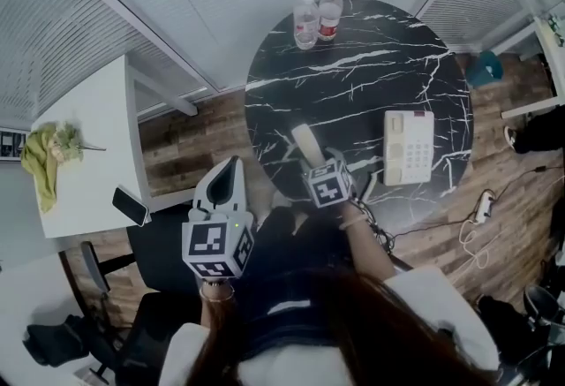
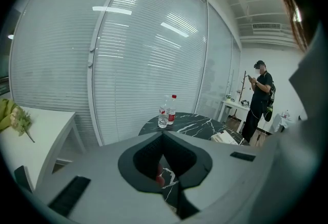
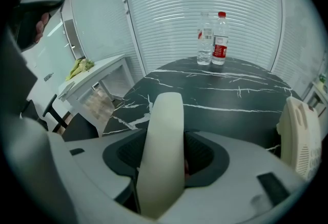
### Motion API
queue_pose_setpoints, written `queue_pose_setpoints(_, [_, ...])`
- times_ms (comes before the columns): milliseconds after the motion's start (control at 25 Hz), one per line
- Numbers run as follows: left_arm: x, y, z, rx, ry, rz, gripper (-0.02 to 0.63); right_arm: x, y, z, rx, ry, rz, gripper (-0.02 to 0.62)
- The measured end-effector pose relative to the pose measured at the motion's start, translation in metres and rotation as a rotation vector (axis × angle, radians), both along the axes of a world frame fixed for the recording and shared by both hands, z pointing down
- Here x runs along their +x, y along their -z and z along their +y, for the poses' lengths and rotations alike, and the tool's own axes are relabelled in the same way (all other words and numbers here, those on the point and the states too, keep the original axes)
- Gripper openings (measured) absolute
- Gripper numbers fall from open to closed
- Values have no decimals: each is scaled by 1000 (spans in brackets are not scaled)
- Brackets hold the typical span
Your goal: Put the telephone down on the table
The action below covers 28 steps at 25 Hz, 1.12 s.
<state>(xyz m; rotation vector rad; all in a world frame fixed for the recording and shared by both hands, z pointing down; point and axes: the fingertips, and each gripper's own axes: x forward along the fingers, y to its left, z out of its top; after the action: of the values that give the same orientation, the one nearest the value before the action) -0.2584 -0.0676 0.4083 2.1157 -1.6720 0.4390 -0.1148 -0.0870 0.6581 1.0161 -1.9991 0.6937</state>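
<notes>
A cream telephone handset [image 1: 306, 144] stands between the jaws of my right gripper [image 1: 312, 163], which is shut on it above the near edge of the round black marble table [image 1: 353, 66]. In the right gripper view the handset [image 3: 164, 151] fills the gap of the gripper [image 3: 169, 159] and sticks out forward. The telephone base [image 1: 409, 147] lies on the table to the right, also visible as the base [image 3: 299, 133]. A coiled cord [image 1: 366, 218] hangs below the gripper. My left gripper [image 1: 229, 165] is off the table to the left, shut and holding nothing [image 2: 164, 138].
Two water bottles [image 1: 316, 17] stand at the table's far edge. A white side table [image 1: 88, 110] at the left holds a green cloth [image 1: 42, 162] and a dark phone [image 1: 131, 206]. A black chair [image 1: 163, 247] is below my left gripper. A person [image 2: 260, 97] stands beyond the table.
</notes>
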Motion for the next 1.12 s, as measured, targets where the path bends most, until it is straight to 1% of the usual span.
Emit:
queue_pose_setpoints(120, [4, 0, -1, 0, -20, 6, 0, 0, -1, 0, -8, -3, -3, 227])
queue_pose_setpoints(280, [7, 1, -1, 0, -45, 12, 0, -1, 4, -10, 29, 4, 2, 229])
queue_pose_setpoints(440, [9, 0, 2, -4, -56, 14, 0, -4, 4, -6, 6, 0, -11, 234])
queue_pose_setpoints(520, [9, 1, 2, -5, -67, 12, 0, -3, 4, -7, 1, 5, -1, 241])
queue_pose_setpoints(600, [11, 2, 3, -4, -82, 12, 0, -2, 5, -8, 10, 5, 10, 241])
queue_pose_setpoints(720, [14, 2, 4, -2, -100, 12, 0, -6, 8, -9, 25, 4, -5, 242])
queue_pose_setpoints(920, [19, 6, 0, 12, -111, 12, 0, 0, 14, -6, 33, 24, 43, 247])
queue_pose_setpoints(1040, [22, 9, 1, 22, -118, 21, 0, -1, 16, -2, 35, 37, 38, 247])
queue_pose_setpoints(1120, [24, 9, 1, 26, -121, 26, 0, 3, 19, -2, 44, 42, 53, 247])
